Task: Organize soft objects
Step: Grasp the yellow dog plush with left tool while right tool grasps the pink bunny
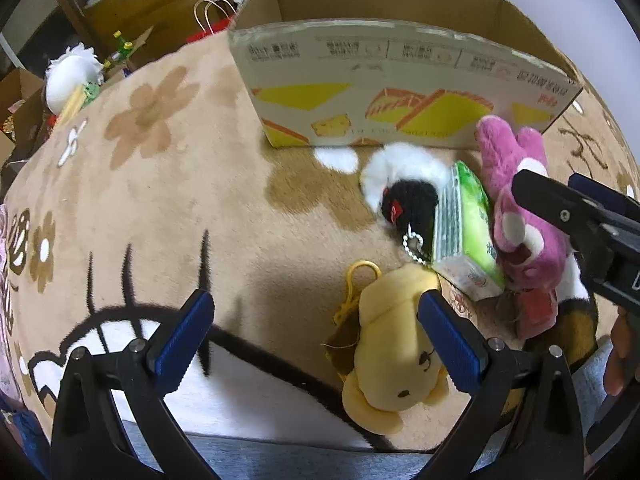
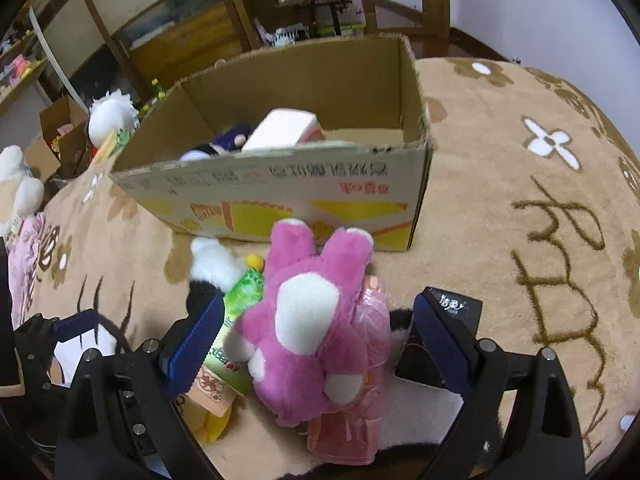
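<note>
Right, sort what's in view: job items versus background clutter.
Job: pink plush, yellow plush, black-and-white plush, green tissue pack, cardboard box.
Lying about: white plush off the rug, red paper bag, green bottles.

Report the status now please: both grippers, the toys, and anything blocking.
Left gripper open, yellow plush at its right finger. Right gripper open around pink plush, not gripped. Cardboard box ahead, partly filled. Green tissue pack leans against pink plush.
</note>
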`<state>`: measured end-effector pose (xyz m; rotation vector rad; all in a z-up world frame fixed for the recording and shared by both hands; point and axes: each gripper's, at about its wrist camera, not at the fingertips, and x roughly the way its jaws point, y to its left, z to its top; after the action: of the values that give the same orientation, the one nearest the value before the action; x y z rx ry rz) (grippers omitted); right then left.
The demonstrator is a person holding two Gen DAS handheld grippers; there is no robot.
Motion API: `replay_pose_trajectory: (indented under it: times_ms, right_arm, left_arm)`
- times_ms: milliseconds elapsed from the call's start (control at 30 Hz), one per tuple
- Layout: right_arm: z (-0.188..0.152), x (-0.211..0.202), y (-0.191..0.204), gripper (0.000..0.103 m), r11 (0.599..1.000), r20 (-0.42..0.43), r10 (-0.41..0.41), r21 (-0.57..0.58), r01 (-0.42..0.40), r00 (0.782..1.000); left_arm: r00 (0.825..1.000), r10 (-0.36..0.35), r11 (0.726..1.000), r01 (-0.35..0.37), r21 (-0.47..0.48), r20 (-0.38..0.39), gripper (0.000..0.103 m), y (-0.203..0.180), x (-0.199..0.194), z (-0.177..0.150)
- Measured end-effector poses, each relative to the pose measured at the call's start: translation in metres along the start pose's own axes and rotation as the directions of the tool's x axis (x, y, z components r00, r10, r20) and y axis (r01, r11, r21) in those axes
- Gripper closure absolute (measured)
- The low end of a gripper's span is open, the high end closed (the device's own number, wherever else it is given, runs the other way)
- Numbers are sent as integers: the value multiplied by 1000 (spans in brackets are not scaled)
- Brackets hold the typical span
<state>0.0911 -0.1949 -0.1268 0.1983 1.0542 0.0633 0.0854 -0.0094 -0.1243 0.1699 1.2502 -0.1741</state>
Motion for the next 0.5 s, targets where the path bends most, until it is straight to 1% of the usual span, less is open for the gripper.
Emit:
replay_pose_trajectory:
  times_ms: [167,300,400,500]
  right_arm:
    - [-2,11,1,4,1000,-45,-8,-5,8,999]
    - [-2,16,-1,5,1000,-69,4,10,-3,998]
    - [-2,20,-1,9,1000,-82,13,12,-12,997]
    - [-4,24,-2,15,999,-108,43,21,-41,993]
  left_arm:
    - [999,-39,999,40,7,-33,2,-5,8,0]
    - [995,-76,997,77,3,-57,2,-8,14,0]
    - [993,-93,996,93,0,-74,2,-10,19,-1]
    - [993,-88,996,88,-4,-80,2,-11,22,-1]
